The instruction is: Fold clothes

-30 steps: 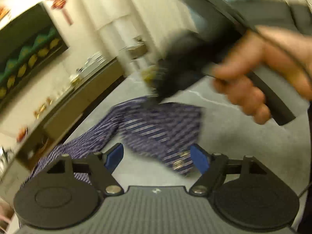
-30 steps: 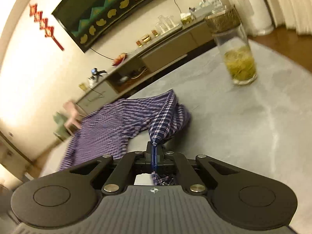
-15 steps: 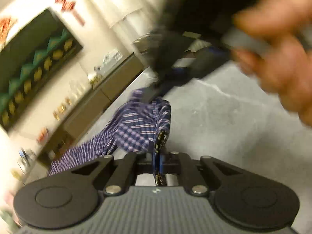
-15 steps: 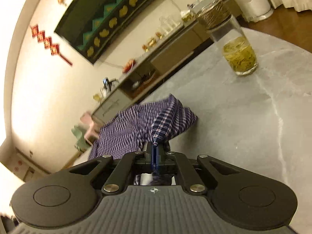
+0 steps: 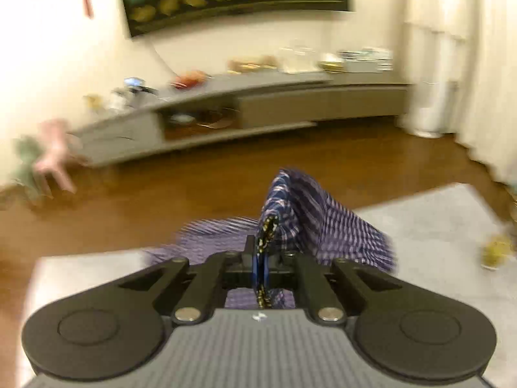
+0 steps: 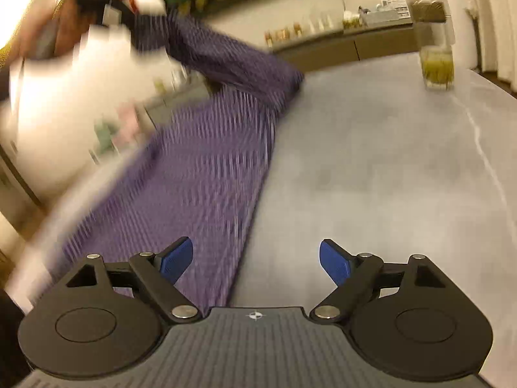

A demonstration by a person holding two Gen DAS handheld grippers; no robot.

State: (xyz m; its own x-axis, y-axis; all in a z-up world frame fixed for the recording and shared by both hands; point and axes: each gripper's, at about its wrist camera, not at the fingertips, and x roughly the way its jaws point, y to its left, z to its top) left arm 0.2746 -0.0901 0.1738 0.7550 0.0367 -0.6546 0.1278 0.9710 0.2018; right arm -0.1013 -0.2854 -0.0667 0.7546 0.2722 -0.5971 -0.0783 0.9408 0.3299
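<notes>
The left gripper [image 5: 260, 266] has its blue fingers [image 5: 255, 268] pinched tight on a hem of the shirt [image 5: 310, 220], a soft purple-and-white plaid cloth that rises from the grip in a crumpled peak, lifted above the tabletop [image 5: 429, 226]. The right gripper [image 6: 255, 262] has just been opening; its blue fingers [image 6: 176, 258] stand wide with nothing pressed between them. Beyond them the shirt lies blurred along the smooth grey marbled tabletop, well apart from a glass jar [image 6: 437, 68] of yellow-green contents.
</notes>
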